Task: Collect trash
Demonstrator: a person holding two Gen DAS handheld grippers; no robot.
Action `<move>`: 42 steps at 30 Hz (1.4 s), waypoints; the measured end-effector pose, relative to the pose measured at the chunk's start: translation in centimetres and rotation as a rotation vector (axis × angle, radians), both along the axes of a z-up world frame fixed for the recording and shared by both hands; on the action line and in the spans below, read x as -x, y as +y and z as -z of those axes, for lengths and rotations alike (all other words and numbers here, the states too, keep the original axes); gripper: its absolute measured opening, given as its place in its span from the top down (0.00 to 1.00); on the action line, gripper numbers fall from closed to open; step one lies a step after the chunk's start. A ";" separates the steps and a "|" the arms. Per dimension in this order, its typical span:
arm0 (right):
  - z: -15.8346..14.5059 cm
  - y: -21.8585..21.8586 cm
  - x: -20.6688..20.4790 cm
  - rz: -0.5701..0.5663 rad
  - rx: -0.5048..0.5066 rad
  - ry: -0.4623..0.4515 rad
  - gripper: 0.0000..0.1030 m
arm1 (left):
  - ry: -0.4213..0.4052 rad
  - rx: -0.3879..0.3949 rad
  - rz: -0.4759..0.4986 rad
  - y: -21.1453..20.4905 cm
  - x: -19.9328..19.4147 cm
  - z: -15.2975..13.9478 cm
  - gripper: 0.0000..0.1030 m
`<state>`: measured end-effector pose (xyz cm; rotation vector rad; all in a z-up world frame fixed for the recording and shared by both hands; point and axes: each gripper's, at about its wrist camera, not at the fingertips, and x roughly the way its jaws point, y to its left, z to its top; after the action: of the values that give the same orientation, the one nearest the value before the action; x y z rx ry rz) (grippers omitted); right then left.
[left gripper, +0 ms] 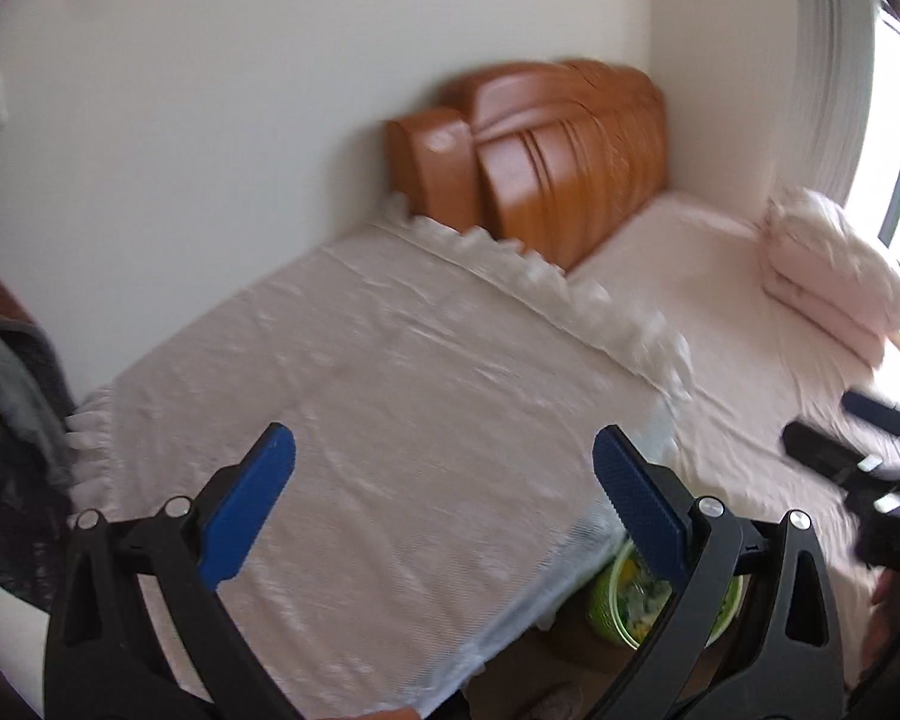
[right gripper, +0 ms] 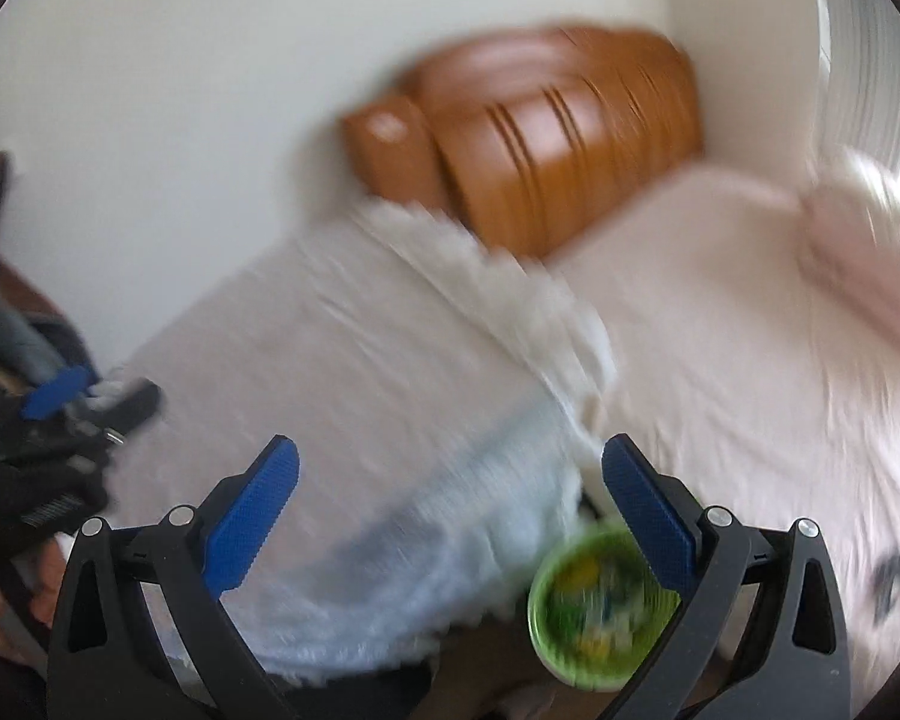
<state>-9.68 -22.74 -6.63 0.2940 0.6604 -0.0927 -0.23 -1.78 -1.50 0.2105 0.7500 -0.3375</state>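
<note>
A green bin (right gripper: 594, 606) with mixed trash inside stands on the floor between the cloth-covered table and the bed; it also shows in the left wrist view (left gripper: 624, 606), partly behind a finger. My left gripper (left gripper: 444, 510) is open and empty above the white tablecloth (left gripper: 360, 396). My right gripper (right gripper: 450, 516) is open and empty above the table's near corner and the bin. Each gripper shows at the edge of the other's view: the right gripper (left gripper: 852, 432) and the left gripper (right gripper: 84, 396). The right wrist view is blurred.
A bed with a pink sheet (left gripper: 720, 312) and an orange wooden headboard (left gripper: 546, 150) lies beyond the table. A folded pink quilt (left gripper: 828, 276) sits near the window. Dark clothes (left gripper: 6, 396) hang at the left.
</note>
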 end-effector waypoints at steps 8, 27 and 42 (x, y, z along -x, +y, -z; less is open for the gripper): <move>-3.1 2.9 -1.5 -0.081 0.006 -0.049 0.02 | 0.035 0.034 -0.111 3.8 -1.1 -0.6 0.07; -1.3 4.1 -2.3 -0.087 0.028 0.005 0.02 | 0.079 0.048 -0.155 4.7 -0.7 0.6 0.07; -0.9 4.1 -2.3 -0.094 0.040 0.027 0.02 | 0.083 0.040 -0.167 4.7 -1.0 0.8 0.07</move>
<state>-7.35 -18.62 -5.69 0.2232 0.6969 -0.0203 0.76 2.91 -2.33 0.0952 0.8359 -0.2030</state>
